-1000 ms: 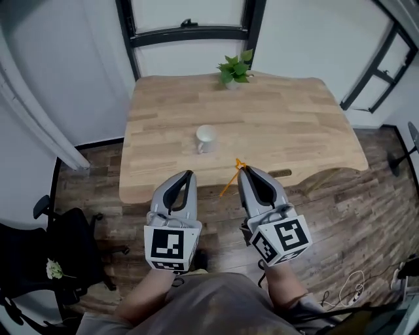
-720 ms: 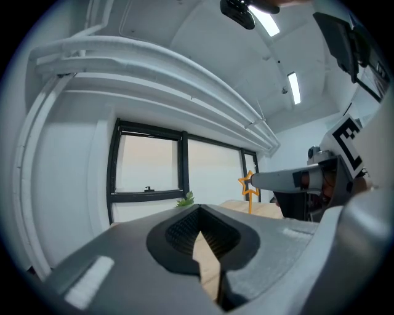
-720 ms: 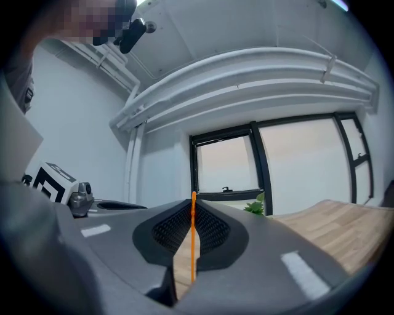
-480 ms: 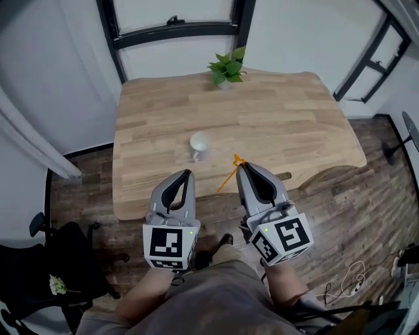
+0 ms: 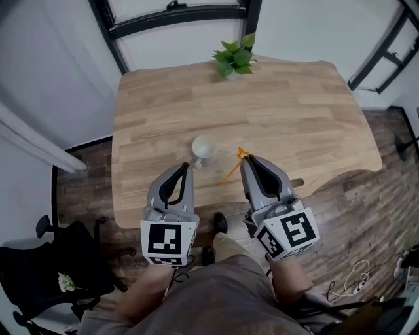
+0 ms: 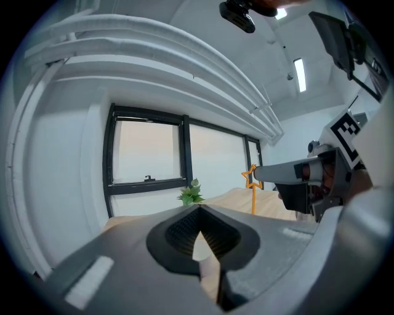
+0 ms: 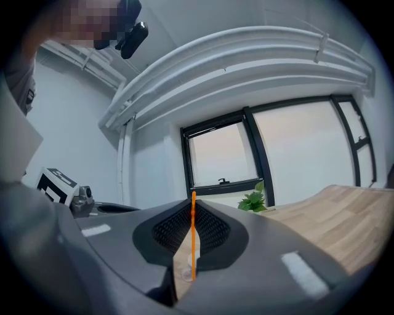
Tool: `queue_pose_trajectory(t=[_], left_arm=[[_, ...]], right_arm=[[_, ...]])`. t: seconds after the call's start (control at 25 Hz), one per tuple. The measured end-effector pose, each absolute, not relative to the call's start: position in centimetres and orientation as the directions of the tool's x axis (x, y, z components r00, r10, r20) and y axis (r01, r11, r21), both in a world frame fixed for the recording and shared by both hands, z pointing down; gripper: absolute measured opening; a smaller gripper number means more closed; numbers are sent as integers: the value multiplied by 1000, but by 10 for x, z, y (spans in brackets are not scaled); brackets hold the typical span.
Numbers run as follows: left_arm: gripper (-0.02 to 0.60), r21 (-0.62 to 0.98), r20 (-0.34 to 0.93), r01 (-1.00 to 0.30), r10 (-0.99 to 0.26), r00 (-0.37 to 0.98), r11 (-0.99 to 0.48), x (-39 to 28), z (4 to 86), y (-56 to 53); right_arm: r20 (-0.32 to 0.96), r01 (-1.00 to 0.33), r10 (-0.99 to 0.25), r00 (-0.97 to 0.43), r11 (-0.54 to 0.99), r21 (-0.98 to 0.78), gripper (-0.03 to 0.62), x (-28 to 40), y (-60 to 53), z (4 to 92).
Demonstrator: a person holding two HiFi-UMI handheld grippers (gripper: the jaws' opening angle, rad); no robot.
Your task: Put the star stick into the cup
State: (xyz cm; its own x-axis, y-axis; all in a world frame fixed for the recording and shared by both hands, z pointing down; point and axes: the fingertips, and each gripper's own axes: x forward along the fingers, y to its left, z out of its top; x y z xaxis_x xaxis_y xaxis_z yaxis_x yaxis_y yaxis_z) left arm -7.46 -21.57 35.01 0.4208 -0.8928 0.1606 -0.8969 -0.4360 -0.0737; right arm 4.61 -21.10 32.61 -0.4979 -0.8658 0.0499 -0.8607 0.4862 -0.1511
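A white cup (image 5: 204, 150) stands on the wooden table (image 5: 288, 111) near its front edge. My right gripper (image 5: 246, 159) is shut on the orange star stick (image 5: 234, 167), whose star end points up beside the jaw tips, just right of the cup. In the right gripper view the star stick (image 7: 193, 234) runs upright between the shut jaws. My left gripper (image 5: 186, 166) hangs below the cup, shut with nothing in it. In the left gripper view the star stick (image 6: 251, 184) and the right gripper (image 6: 261, 175) show at the right.
A small potted plant (image 5: 236, 59) stands at the table's far edge, under a black-framed window (image 5: 173, 13). A dark office chair (image 5: 46, 262) is on the wood floor at the lower left. A cable (image 5: 353, 281) lies on the floor at the lower right.
The view has moved closer over the table. Both grippers now reach over its front edge, the star stick nearer the cup. Both stay shut.
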Motion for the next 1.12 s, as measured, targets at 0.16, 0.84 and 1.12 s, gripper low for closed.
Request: queue_pose_trajectory(t=[0.16, 0.84, 1.12], left_arm=[[0, -84, 180, -908, -903, 391, -410, -70, 353, -247], [0, -145, 84, -957, -966, 243, -253, -76, 302, -311], [0, -108, 104, -960, -964, 246, -257, -90, 311, -323]], right_arm=[[40, -837, -845, -534, 521, -170, 44, 48, -246, 326], [-80, -710, -720, -689, 693, -126, 44, 22, -327, 281], [-21, -708, -715, -699, 696, -120, 44, 4, -338, 297]])
